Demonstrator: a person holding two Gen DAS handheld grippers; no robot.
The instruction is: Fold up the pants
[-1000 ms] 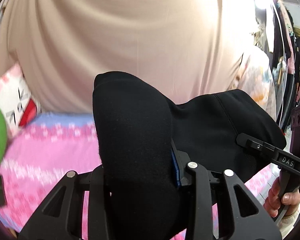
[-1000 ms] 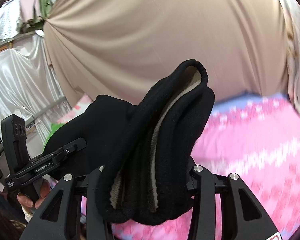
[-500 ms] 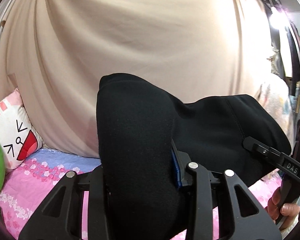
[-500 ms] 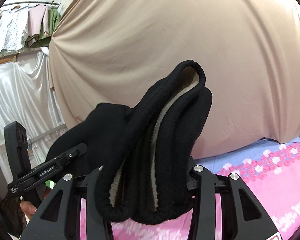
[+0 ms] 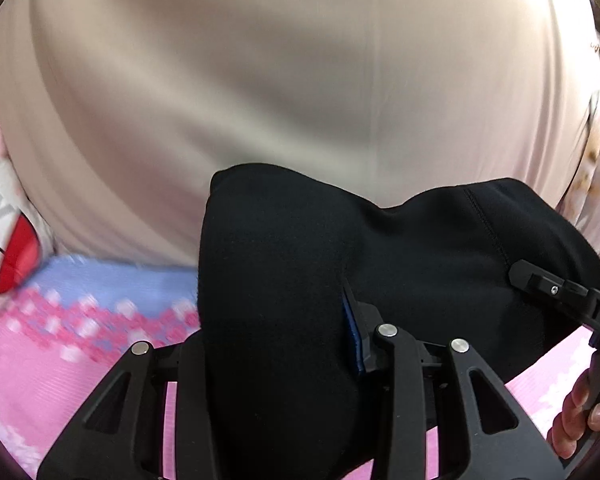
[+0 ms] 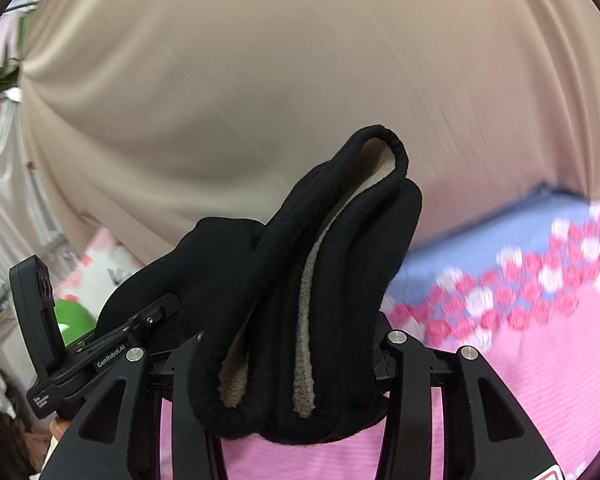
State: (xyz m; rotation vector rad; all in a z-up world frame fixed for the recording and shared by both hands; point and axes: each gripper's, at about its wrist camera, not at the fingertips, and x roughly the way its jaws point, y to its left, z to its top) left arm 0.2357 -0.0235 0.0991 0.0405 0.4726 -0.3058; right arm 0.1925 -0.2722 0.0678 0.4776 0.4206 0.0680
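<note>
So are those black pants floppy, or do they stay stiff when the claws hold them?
Probably floppy: the pants bunch and droop around the right claw. The fuzzy lining suggests they're thick and a bit heavy. Likely not slippery, since the left claw grips the fabric too.

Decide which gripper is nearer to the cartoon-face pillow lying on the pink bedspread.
Left. The left gripper, shut on the black pants, has the pillow just off its outer side. The right gripper is further away, with the left gripper between it and the pillow.
</note>
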